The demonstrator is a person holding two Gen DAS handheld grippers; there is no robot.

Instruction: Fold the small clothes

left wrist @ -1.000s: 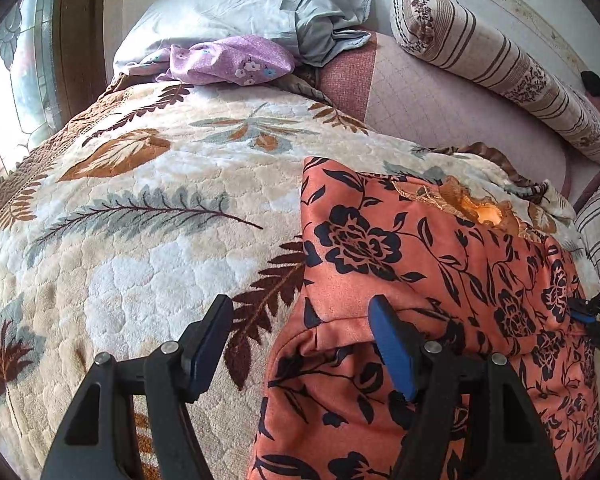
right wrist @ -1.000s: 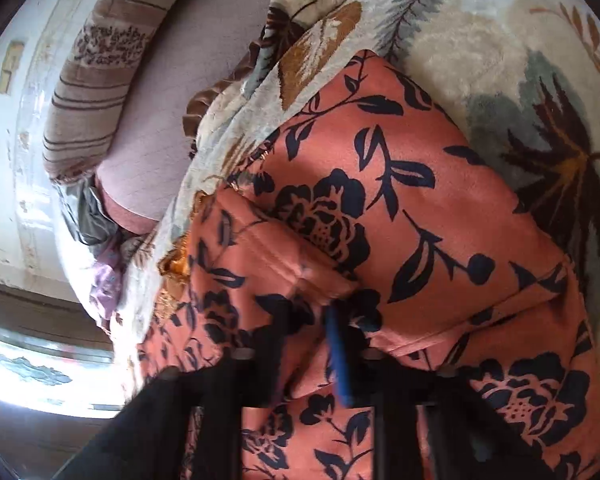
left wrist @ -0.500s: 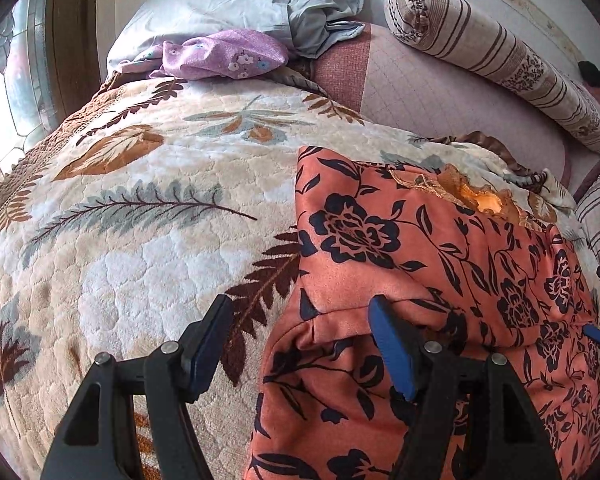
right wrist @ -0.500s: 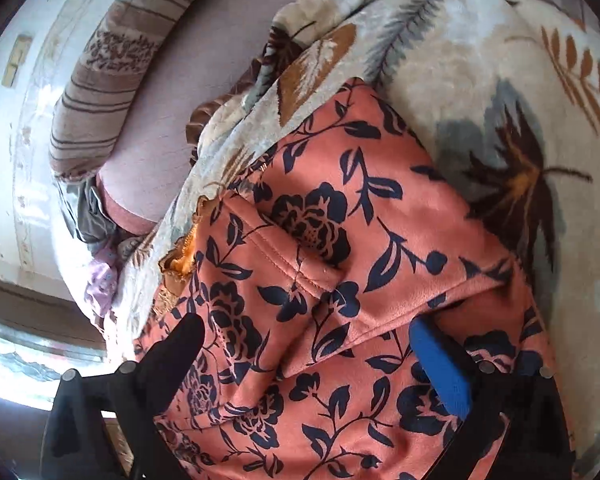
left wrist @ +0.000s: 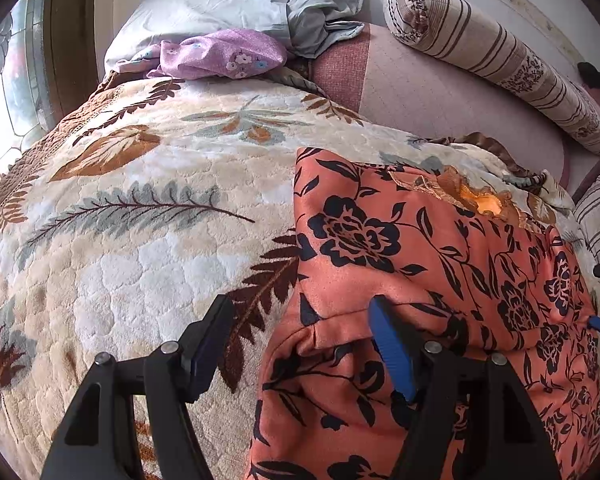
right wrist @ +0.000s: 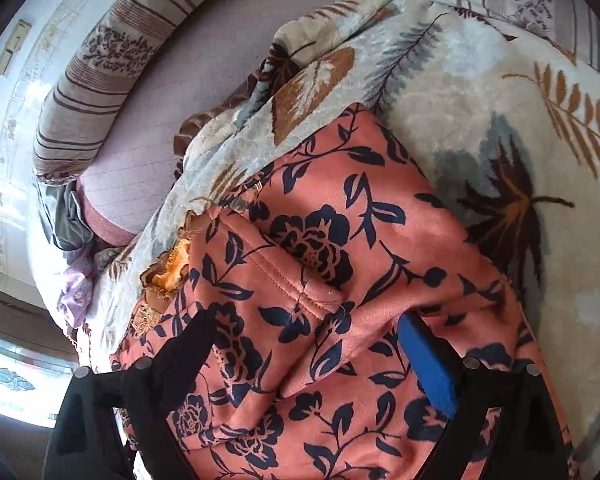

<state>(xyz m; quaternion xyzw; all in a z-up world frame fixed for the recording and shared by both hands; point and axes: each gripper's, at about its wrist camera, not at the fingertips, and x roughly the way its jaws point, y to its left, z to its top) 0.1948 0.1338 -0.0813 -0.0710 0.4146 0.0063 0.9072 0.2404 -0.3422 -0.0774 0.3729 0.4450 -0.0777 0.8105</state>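
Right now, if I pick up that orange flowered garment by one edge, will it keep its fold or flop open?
The orange flowered garment would probably flop: it sags and creases over the leaf-patterned blanket, so it looks soft, not stiff. Its folded-over flap lies loose with nothing pinning it, so lifting one edge would likely let the fold fall open. The plush blanket may grip it a little, so a push might bunch it.

The left gripper [left wrist: 300, 340], black-armed with blue pads, is held angled downward with its jaws parted. The right gripper [right wrist: 312, 344], likewise black and blue-padded, is tilted downward; its jaws have just been closing slightly and are seen spread wide, nothing pinched.
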